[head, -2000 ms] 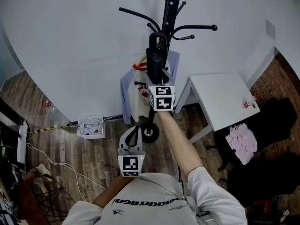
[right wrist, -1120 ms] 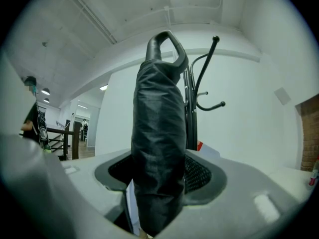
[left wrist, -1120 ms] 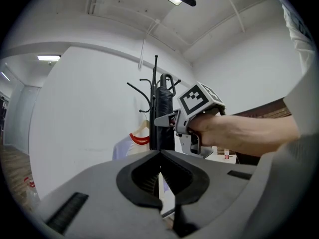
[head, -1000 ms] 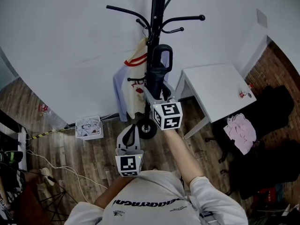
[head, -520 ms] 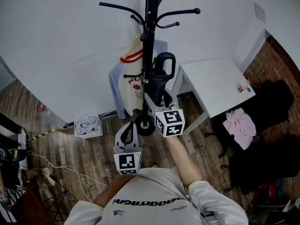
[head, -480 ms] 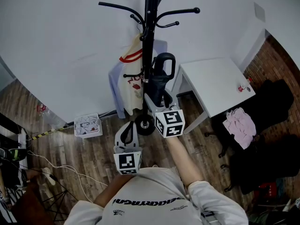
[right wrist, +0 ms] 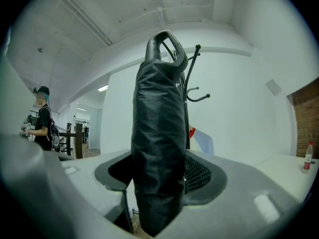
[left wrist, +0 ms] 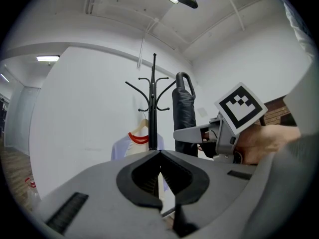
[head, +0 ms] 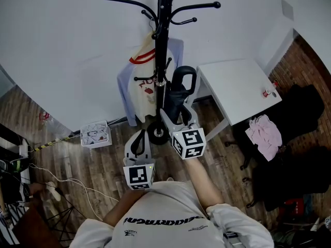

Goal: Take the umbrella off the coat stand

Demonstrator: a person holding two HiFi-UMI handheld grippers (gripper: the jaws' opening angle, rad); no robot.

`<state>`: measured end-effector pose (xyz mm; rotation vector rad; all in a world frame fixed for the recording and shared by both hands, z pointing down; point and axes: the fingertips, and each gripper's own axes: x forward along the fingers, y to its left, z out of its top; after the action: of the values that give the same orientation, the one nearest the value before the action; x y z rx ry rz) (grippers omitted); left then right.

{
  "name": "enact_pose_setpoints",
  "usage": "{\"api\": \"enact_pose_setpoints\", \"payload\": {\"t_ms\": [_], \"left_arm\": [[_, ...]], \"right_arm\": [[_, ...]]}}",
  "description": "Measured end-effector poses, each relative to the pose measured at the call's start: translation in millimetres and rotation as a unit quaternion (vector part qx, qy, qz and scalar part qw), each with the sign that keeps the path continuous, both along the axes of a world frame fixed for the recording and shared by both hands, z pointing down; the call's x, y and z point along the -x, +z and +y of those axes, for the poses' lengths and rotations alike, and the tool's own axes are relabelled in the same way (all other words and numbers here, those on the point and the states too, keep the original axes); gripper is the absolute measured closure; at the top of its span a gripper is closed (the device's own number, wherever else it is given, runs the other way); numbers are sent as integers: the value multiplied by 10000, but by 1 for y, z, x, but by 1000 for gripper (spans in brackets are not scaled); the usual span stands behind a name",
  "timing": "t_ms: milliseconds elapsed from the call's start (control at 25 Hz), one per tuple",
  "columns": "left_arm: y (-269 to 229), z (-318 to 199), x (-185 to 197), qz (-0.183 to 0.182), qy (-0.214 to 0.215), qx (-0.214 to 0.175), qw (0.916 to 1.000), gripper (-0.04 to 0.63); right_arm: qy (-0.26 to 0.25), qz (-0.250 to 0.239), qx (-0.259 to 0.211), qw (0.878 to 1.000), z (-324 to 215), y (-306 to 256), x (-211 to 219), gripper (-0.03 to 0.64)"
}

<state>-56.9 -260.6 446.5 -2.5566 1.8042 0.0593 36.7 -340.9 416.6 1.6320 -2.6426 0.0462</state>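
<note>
A folded black umbrella (head: 179,96) with a loop handle stands upright in my right gripper (head: 176,115), which is shut on its middle. It hangs free, just right of the black coat stand (head: 162,45) and below the stand's hooks. In the right gripper view the umbrella (right wrist: 159,148) fills the space between the jaws, with the stand's hooks behind it. My left gripper (head: 138,144) sits lower and nearer my body, shut with nothing in it. From the left gripper view I see the stand (left wrist: 154,108), the umbrella (left wrist: 184,111) and the right gripper (left wrist: 199,132) beside it.
A pale shirt with a red collar (head: 140,87) hangs on the stand. A white table (head: 235,94) with a small bottle (head: 267,92) stands to the right. A white basket (head: 94,134) and cables lie on the wooden floor at left. Pink cloth (head: 264,136) lies on a dark chair.
The right gripper has carried the umbrella down and back from the stand's upper hooks toward my body. The left gripper has stayed where it was.
</note>
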Motion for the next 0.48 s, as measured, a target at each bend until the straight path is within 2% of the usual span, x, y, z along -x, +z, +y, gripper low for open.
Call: {"api": "enact_pose_setpoints", "payload": {"t_ms": [480], "left_arm": [[-1, -2, -5, -45, 42, -73, 10000, 598]], "right_arm": [[-136, -76, 94, 9998, 28, 21, -6, 339]]}}
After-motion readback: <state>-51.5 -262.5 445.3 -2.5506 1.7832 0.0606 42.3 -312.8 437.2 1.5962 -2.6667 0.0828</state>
